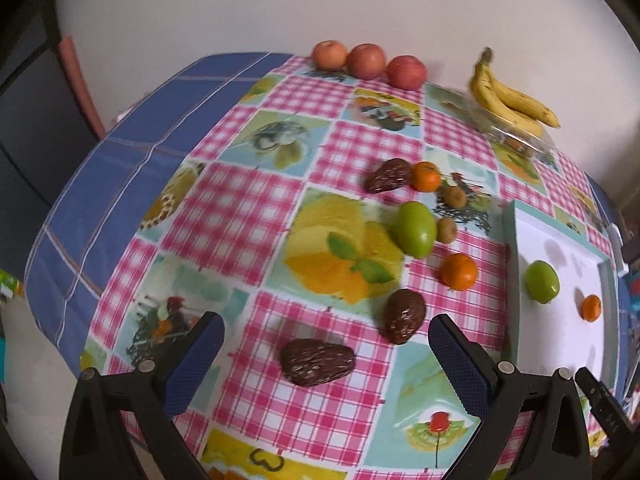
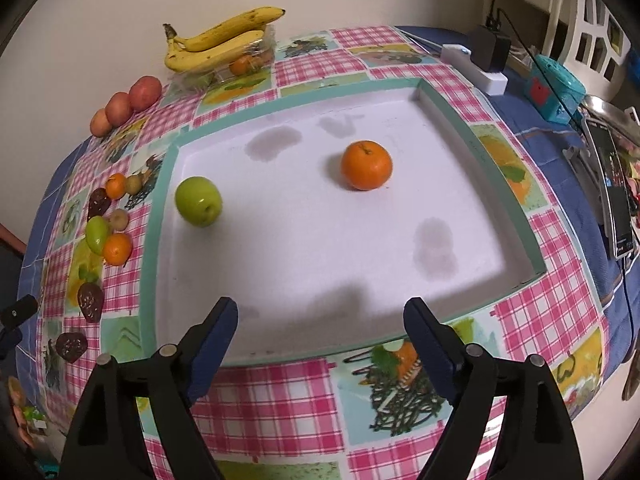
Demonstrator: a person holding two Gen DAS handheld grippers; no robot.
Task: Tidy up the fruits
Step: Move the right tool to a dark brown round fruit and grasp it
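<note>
A table under a pink-checked tablecloth point(image 1: 248, 216) is carrying a white tray point(image 2: 480, 148), three apples point(image 1: 366, 62), bananas point(image 1: 508, 100) on a clear pack, and loose oranges, green fruits, kiwis and dark brown fruits point(image 1: 318, 362).

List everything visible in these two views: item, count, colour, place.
tray: 1, white with teal rim, right side of cloth
green fruit in tray: 1, tray's left part
orange in tray: 1, tray's middle
loose oranges: 2, left of tray
loose green fruit: 1, on cloth
dark brown fruits: 3, on cloth
small brownish fruits: 2, near oranges
apples: 3, red, far edge
bananas: 2, yellow, on clear pack
left gripper: open, empty
right gripper: open, empty
</note>
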